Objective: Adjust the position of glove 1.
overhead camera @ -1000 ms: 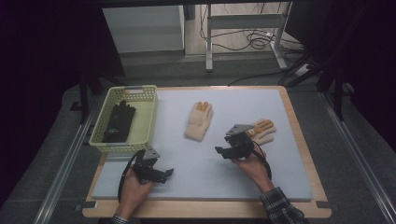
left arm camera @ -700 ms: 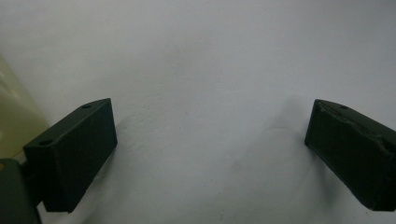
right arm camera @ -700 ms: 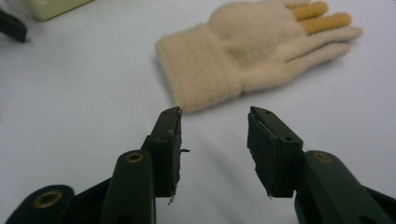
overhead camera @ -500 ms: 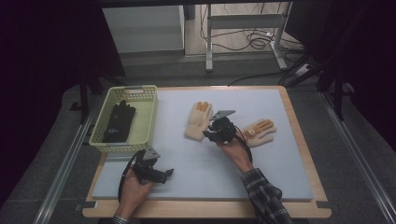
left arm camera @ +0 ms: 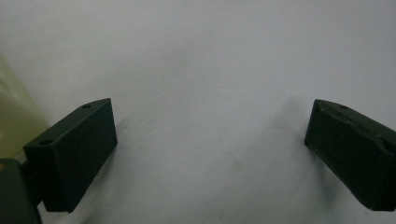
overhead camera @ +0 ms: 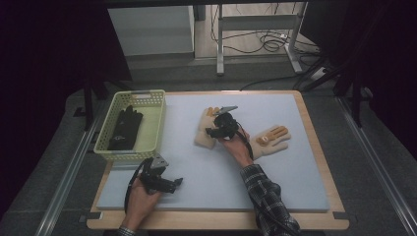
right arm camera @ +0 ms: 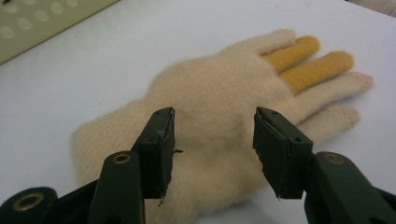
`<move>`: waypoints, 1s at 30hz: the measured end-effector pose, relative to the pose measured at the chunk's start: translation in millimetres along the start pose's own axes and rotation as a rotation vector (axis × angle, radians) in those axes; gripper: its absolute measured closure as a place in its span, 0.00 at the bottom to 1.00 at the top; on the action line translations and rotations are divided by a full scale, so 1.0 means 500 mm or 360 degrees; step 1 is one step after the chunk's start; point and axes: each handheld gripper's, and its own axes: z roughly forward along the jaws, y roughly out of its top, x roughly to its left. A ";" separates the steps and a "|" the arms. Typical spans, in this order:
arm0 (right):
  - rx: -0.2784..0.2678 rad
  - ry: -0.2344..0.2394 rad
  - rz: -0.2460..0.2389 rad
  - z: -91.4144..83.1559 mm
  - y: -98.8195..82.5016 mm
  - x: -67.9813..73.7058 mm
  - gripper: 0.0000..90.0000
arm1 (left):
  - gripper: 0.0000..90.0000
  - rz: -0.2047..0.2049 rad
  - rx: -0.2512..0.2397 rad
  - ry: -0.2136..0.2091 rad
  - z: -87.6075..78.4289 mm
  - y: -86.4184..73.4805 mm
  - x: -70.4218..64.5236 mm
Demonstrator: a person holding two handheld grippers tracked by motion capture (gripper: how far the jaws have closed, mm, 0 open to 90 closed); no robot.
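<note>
My right gripper (overhead camera: 212, 132) has moved from the right-hand glove (overhead camera: 269, 140) leftward to frame centre, over the cream glove (right arm camera: 210, 135), fingers just reopening around its palm.

Cream knit glove (right arm camera: 210, 140): fuzzy wool-like fabric, cream body with two mustard-yellow fingers side by side among the cream ones. Lies flat and spread on the pale grey desk (overhead camera: 275, 182) mat, near the middle of the far half, cuff toward the person's side, finger ends pointing away; seen in the high view at (overhead camera: 205, 132). Surface is slightly rumpled across the back of the hand part. It is empty and limp. A second glove of like colour (overhead camera: 271, 140) lies flat just to its right, apart from it, finger ends angled up and right.
</note>
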 end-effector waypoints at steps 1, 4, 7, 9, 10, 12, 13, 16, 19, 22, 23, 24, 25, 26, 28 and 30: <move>0.0013 0.0001 0.0001 0.007 0.002 -0.001 0.53 | 0.03 0.0001 0.0001 0.0000 0.000 0.000 0.000; 0.0069 -0.0010 -0.0021 0.030 0.003 0.001 0.60 | 0.03 -0.0002 -0.0002 -0.0002 0.000 0.000 0.000; 0.0077 -0.0037 -0.0018 0.040 0.001 0.007 0.74 | 0.03 -0.0001 -0.0002 -0.0002 0.000 0.000 0.000; 0.0078 -0.0047 -0.0007 0.039 0.001 0.008 0.87 | 0.03 -0.0001 -0.0002 -0.0001 0.000 0.000 0.000; 0.0078 -0.0047 -0.0007 0.039 0.001 0.008 0.87 | 0.03 -0.0001 -0.0002 -0.0001 0.000 0.000 0.000; 0.0086 -0.0060 -0.0021 0.034 -0.001 0.009 0.95 | 0.03 -0.0001 -0.0002 -0.0002 0.000 0.000 0.000; 0.0086 -0.0058 -0.0026 0.033 -0.001 0.009 0.95 | 0.03 -0.0002 -0.0002 -0.0003 0.000 0.000 0.000; 0.0075 -0.0058 -0.0032 0.025 0.002 0.010 0.96 | 0.03 -0.0002 -0.0002 -0.0003 0.000 0.000 0.000; 0.0050 -0.0036 -0.0079 -0.009 0.013 0.017 0.96 | 0.03 -0.0004 0.0000 -0.0005 0.000 0.000 0.000; 0.0032 0.0001 -0.0067 -0.027 0.012 0.022 0.96 | 0.03 -0.0005 0.0000 -0.0005 0.000 0.000 0.000; 0.0034 0.0028 -0.0097 -0.050 0.010 0.034 0.95 | 0.03 -0.0004 0.0000 -0.0005 0.000 0.000 0.000; 0.0034 0.0028 -0.0097 -0.050 0.010 0.034 0.95 | 0.03 -0.0004 0.0000 -0.0005 0.000 0.000 0.000; 0.0030 0.0033 -0.0116 -0.058 0.008 0.038 0.95 | 0.03 -0.0001 0.0002 -0.0004 0.000 0.000 0.001; 0.0030 0.0054 -0.0129 -0.072 0.007 0.046 0.95 | 0.03 -0.0001 0.0003 -0.0004 0.000 0.000 0.001; 0.0018 0.0091 -0.0151 -0.096 0.002 0.059 0.95 | 0.03 -0.0003 0.0002 -0.0005 0.000 0.000 0.001; 0.0012 0.0121 -0.0163 -0.122 -0.003 0.073 0.95 | 0.03 -0.0001 0.0005 -0.0004 0.000 0.000 0.001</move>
